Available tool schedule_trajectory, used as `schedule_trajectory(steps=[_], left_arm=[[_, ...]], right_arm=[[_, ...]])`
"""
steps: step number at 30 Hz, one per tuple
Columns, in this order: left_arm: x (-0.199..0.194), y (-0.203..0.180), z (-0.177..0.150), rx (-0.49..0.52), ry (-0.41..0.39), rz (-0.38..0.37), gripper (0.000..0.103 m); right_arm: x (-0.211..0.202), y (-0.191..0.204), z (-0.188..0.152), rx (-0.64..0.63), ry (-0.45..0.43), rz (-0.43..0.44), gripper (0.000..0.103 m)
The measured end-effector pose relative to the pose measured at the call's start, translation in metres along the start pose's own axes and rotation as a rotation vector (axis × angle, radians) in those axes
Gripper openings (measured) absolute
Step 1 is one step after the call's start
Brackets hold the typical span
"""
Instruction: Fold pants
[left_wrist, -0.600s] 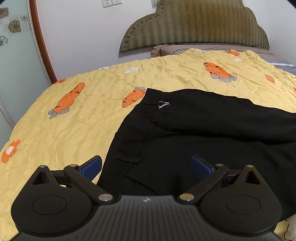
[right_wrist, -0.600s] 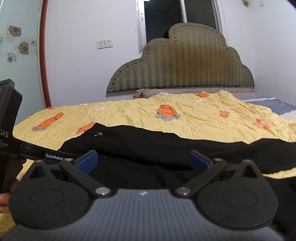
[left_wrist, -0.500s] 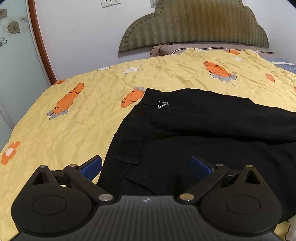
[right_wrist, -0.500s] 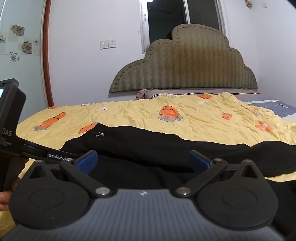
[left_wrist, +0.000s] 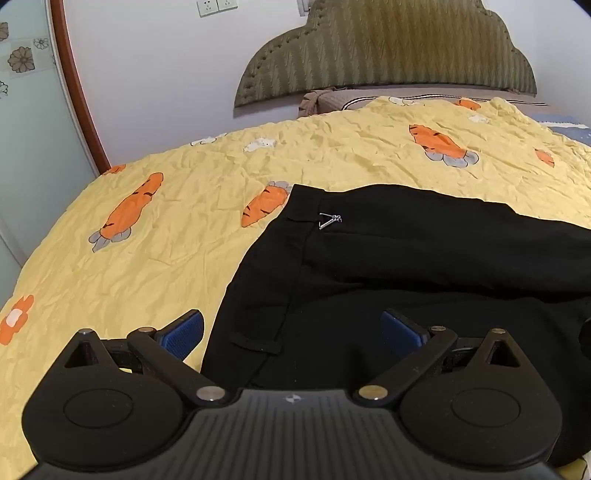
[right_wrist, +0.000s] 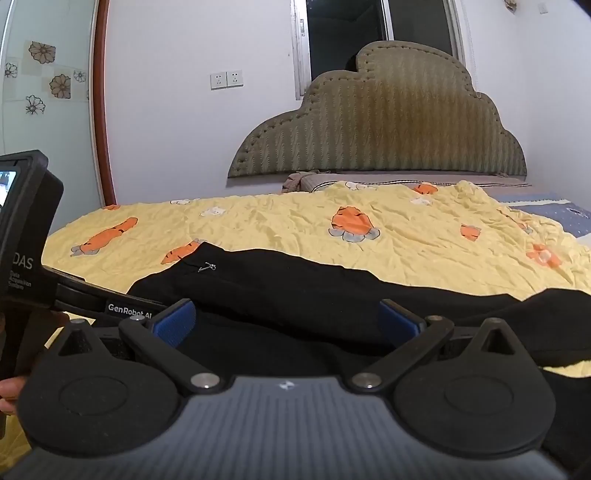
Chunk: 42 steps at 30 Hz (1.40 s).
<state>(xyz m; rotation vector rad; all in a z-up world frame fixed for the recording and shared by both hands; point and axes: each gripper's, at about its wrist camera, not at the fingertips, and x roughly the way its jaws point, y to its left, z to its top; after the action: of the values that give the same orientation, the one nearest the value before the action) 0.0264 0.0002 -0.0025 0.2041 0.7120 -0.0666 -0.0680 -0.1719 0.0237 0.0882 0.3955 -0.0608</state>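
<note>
While both tools tilt downward toward the bed, the left gripper (left_wrist: 291, 332) is pitched more steeply than the right gripper (right_wrist: 286, 321). Each has its jaws spread fully wide, with nothing clamped. The black pants (left_wrist: 406, 266) lie spread on the yellow carrot-print bedspread (left_wrist: 166, 240), directly below both grippers.

Left wrist view: mounted behind left gripper (left_wrist: 291, 332), tilted steeply down, close over waist end of black pants (left_wrist: 406, 277) on yellow bedspread (left_wrist: 184, 229). Right wrist view: behind right gripper (right_wrist: 286, 323), lower, near level, facing headboard (right_wrist: 380, 129). Shared: pants, zipper pull (right_wrist: 207, 267), bedspread, headboard, wall sockets (right_wrist: 226, 79).
</note>
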Motion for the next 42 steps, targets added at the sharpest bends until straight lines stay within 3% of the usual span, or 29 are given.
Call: schedule_trajectory(steps=[19,31,38,42], left_arm=[[0.021,-0.001,0.006,0.029,0.014,0.015,0.102],[0.023,0.002,0.008,0.056,-0.008,0.024,0.102],[0.032,0.014,0.014,0.029,0.008,-0.011,0.102],[0.038,0.017,0.017,0.032,0.013,0.017,0.102]], right_arm=[[0.036,0.013,0.010,-0.138,0.025,0.046,0.103],[0.073,0.012,0.037,-0.258,0.009,0.154,0.090],[0.122,0.001,0.056,-0.213,0.101,0.190,0.085],[0.161,-0.011,0.066,-0.144,0.160,0.204,0.082]])
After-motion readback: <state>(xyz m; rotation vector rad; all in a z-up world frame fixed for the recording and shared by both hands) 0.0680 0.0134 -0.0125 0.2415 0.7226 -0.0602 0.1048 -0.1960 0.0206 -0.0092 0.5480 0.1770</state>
